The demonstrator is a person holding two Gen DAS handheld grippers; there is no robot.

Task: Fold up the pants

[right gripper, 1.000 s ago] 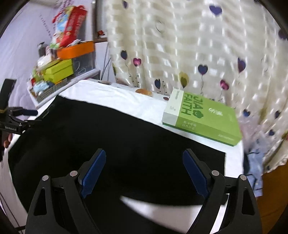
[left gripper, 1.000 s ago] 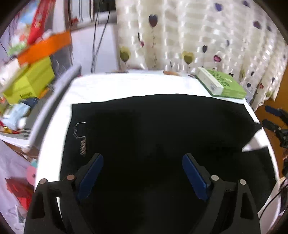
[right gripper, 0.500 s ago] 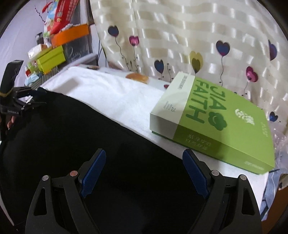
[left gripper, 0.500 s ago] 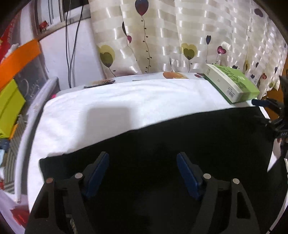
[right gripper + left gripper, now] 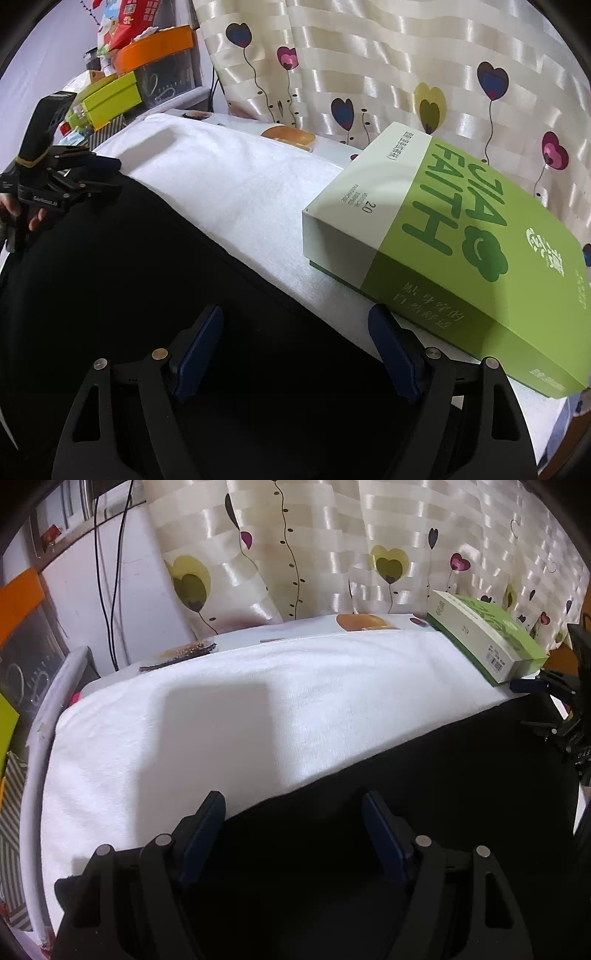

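Note:
Black pants (image 5: 443,775) lie flat on a white towel (image 5: 258,701) that covers the table. My left gripper (image 5: 293,801) hangs low over the pants' far edge near its left end, jaws wide, with the cloth edge running between the blue pads and nothing pinched. My right gripper (image 5: 295,312) is over the same edge of the pants (image 5: 129,277) near the right end. Its jaws are closing, the hem lies between them, and the pads do not press on it. The right wrist view also shows the left gripper (image 5: 99,173) at far left, held by a hand (image 5: 33,221).
A green and white box (image 5: 461,240) lies on the towel (image 5: 240,177) just right of my right gripper, close to its right finger. A heart-print curtain (image 5: 332,554) hangs behind the table. Stacked boxes and an orange lid (image 5: 155,44) stand at far left.
Both grippers have moved forward and down from over the middle of the pants to their far edge. The green box now looms close beside the right gripper. Both pairs of jaws have narrowed slightly.

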